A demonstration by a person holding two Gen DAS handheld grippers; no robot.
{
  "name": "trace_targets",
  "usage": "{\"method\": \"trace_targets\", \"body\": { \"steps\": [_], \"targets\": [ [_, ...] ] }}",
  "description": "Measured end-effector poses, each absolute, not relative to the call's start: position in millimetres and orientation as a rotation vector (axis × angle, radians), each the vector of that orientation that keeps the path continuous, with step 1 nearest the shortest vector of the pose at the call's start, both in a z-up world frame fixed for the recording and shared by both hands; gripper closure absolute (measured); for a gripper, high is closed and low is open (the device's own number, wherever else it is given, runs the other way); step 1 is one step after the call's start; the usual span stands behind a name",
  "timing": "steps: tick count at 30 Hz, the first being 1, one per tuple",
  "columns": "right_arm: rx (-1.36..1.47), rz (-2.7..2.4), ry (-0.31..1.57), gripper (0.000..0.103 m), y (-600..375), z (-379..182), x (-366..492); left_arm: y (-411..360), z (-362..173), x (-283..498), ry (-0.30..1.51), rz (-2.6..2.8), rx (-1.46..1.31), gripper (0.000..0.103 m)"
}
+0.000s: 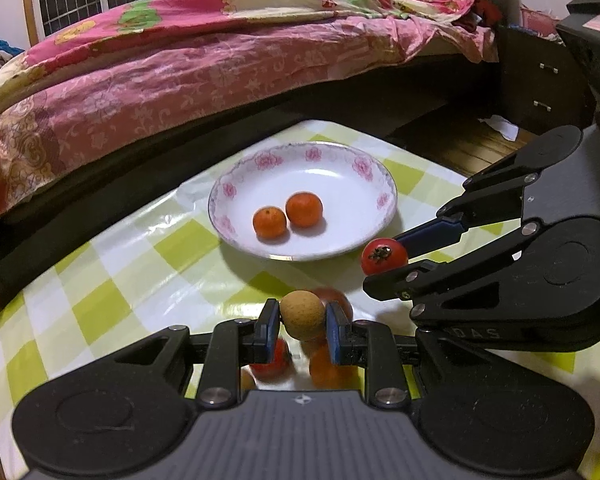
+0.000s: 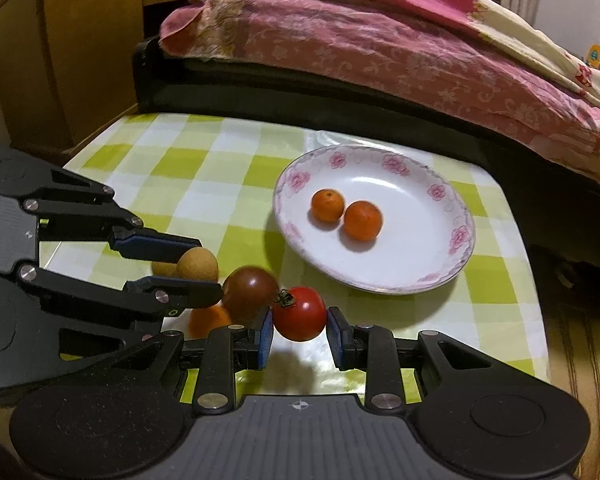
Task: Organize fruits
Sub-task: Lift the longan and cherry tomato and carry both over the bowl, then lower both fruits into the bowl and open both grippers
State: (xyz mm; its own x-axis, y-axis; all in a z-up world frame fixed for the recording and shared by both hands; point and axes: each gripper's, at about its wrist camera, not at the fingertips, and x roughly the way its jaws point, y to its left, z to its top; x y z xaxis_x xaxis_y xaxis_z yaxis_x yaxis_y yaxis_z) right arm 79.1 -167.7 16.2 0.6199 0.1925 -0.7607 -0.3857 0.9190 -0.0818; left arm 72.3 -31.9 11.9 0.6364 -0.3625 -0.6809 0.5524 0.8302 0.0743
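Observation:
A white plate with a pink flower rim [image 1: 364, 168] [image 2: 452, 232] sits on the checked table and holds two small oranges [image 1: 286, 216] [image 2: 346, 212]. My left gripper [image 1: 303, 322] [image 2: 199, 270] is shut on a tan longan [image 1: 302, 314] [image 2: 198, 265], just above the table. My right gripper [image 2: 300, 326] [image 1: 396, 258] is shut on a red cherry tomato [image 2: 299, 313] [image 1: 383, 255], near the plate's front edge. A dark tomato [image 2: 249, 293] [image 1: 338, 300], another orange [image 2: 208, 320] and more fruit lie on the table under the grippers.
The table has a green and white checked cloth [image 1: 112, 304] [image 2: 188, 168]. A bed with a pink quilt [image 1: 180, 72] [image 2: 400, 48] stands close behind it. A dark drawer unit [image 1: 540, 80] is at the back right, a wooden cabinet [image 2: 60, 60] at the left.

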Motion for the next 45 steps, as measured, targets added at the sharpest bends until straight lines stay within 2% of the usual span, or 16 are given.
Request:
{"method": "trace_targets", "body": {
  "steps": [16, 34, 39, 45],
  "targets": [
    [-0.226, 0.244, 0.778, 0.078, -191, 15, 125, -55, 5, 127, 0.691, -0.505, 0.28, 0.071],
    [-0.224, 0.231, 0.787, 0.077, -202, 1, 146, -64, -7, 142, 0.701, -0.496, 0.292, 0.071],
    [-0.221, 0.226, 0.779, 0.07, -203, 1, 147, -63, -5, 144, 0.7, -0.489, 0.286, 0.07],
    [-0.215, 0.225, 0.768, 0.069, -206, 2, 148, -61, -2, 144, 0.692, -0.484, 0.281, 0.07]
  ]
}}
